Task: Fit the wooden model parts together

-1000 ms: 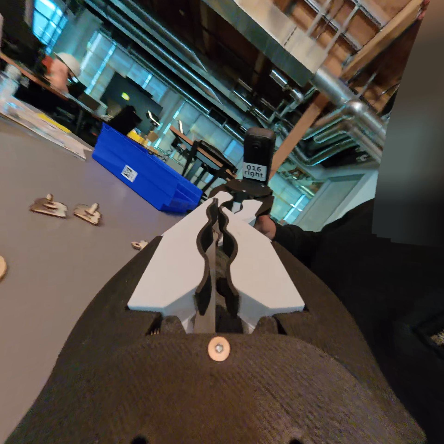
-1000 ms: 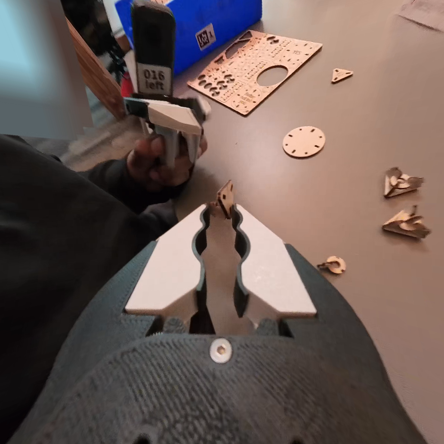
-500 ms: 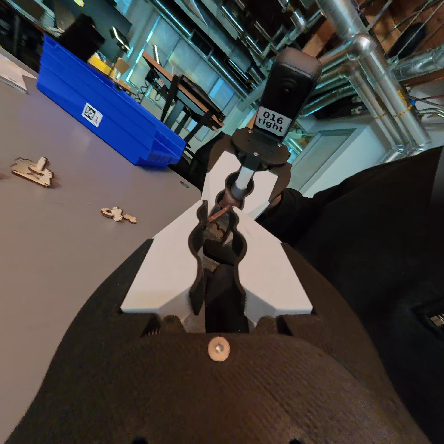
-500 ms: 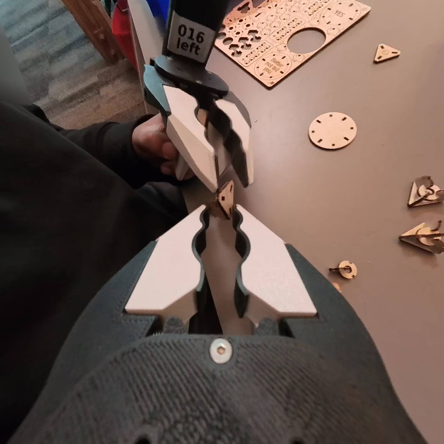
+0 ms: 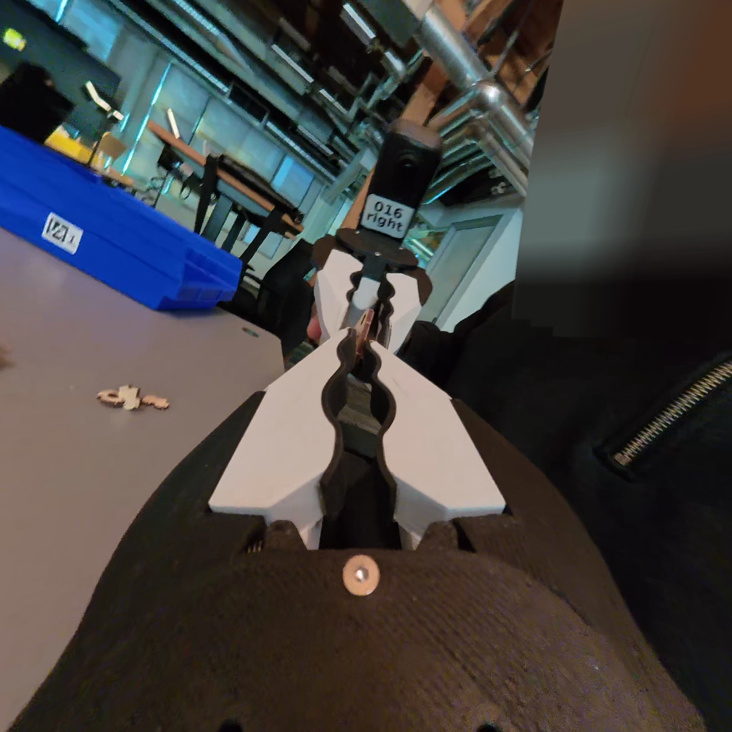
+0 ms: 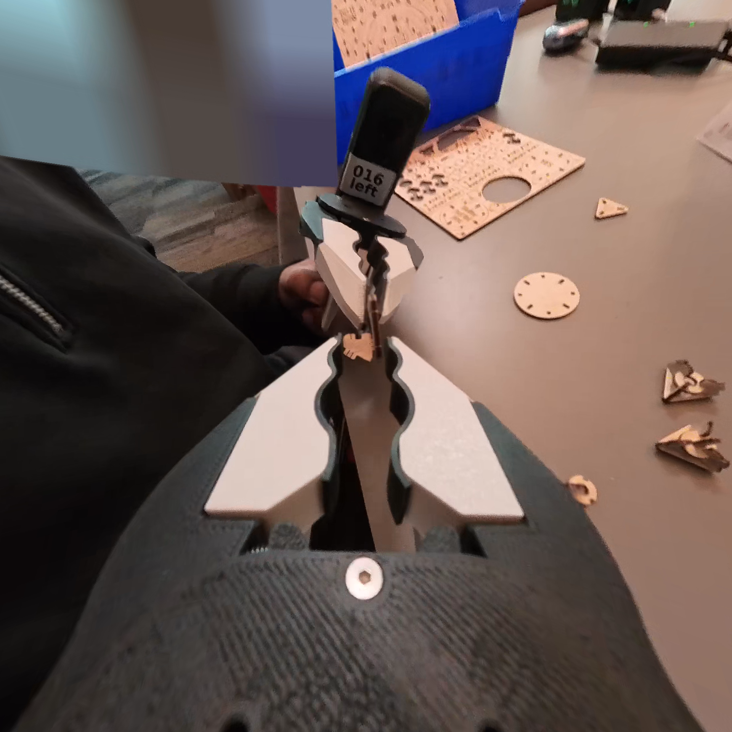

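A small wooden part (image 6: 356, 350), pale tan and laser-cut, is held in the air over the near edge of a grey desk (image 6: 515, 396), between two hand-held claws that meet tip to tip. The right claw (image 6: 363, 342) is closed part-way on it, its tips on either side of the part's flat face. The left claw (image 5: 358, 340) comes in from the opposite side. Its tips are pinched almost together on a thin edge of the same part. A person's hand (image 6: 305, 295) in a dark sleeve grips the left tool.

The rest lies apart on the desk:
- two folded-up triangular wooden assemblies, one (image 6: 691, 388) just beyond the other (image 6: 693, 451)
- one small ring-shaped piece (image 6: 582, 489) close to them
- one round wooden disc (image 6: 546, 295) with slots around its rim
- one flat little triangle (image 6: 610, 208)
- one punched-out wooden sheet (image 6: 487, 178) with a round hole
- one blue bin (image 6: 427, 67) behind the sheet, with a second wooden sheet (image 6: 392, 27) standing in it

So two assemblies sit built, and one part is in hand.
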Action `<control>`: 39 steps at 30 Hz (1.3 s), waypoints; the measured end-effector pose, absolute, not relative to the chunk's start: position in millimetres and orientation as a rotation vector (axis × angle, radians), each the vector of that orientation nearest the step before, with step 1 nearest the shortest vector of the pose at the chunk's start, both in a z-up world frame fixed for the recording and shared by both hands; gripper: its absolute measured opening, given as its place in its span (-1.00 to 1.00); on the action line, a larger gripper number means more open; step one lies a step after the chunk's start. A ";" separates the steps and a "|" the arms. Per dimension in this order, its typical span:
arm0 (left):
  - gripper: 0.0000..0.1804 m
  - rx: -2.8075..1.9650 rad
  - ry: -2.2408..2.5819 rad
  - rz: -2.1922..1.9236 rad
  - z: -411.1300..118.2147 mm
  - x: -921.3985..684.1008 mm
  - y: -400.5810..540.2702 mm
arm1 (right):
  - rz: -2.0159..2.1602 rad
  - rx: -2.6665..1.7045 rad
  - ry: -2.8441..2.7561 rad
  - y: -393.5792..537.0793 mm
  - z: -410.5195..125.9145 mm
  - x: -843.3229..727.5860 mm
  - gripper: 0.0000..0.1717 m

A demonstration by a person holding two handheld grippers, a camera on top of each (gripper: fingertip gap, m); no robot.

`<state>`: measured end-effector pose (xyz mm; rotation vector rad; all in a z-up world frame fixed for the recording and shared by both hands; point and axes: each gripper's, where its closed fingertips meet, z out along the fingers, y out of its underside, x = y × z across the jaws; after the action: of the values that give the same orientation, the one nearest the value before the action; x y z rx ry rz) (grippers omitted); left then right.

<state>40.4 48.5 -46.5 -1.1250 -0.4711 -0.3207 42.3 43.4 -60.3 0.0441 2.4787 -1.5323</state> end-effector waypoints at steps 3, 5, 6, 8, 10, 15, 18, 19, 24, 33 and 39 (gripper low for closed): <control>-1.00 -1.074 -0.399 -0.319 -35.7 48.8 44.8 | -1.605 0.001 2.412 39.3 -48.8 49.6 -0.72; -0.99 -1.021 -0.374 -0.341 -29.6 51.4 42.1 | -1.645 -0.038 2.392 37.3 -43.9 53.8 -0.81; -0.99 -0.999 -0.374 -0.357 -28.1 50.9 41.2 | -1.676 -0.050 2.395 36.6 -41.2 53.6 -0.81; -0.99 -0.973 -0.379 -0.378 -27.1 49.7 41.1 | -1.712 -0.070 2.418 36.2 -38.6 52.1 -0.81; -1.00 -0.960 -0.396 -0.398 -27.8 47.3 41.5 | -1.748 -0.081 2.436 36.5 -35.8 49.8 -0.81; -1.00 -0.917 -0.427 -0.485 -30.1 43.7 43.6 | -1.807 -0.114 2.453 35.6 -30.5 47.3 -0.81; -1.00 -0.908 -0.421 -0.491 -29.3 44.9 43.5 | -1.799 -0.120 2.428 35.1 -29.0 48.8 -0.79; -0.99 -0.907 -0.420 -0.495 -29.2 44.9 43.5 | -1.793 -0.127 2.434 35.2 -29.2 48.8 -0.80; -1.00 -0.899 -0.396 -0.490 -26.7 47.9 43.4 | -1.795 -0.145 2.447 35.1 -27.8 48.3 -0.72; -1.00 -0.882 -0.396 -0.496 -26.1 46.9 41.9 | -1.796 -0.136 2.416 35.5 -27.9 49.8 -0.81; -1.00 -0.882 -0.403 -0.497 -27.0 45.9 41.8 | -1.742 -0.109 2.413 35.9 -29.7 49.8 -0.81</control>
<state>45.9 41.8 -27.0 -0.8818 -0.4032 -0.4966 49.8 35.9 -29.7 -0.1094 2.4132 -1.7418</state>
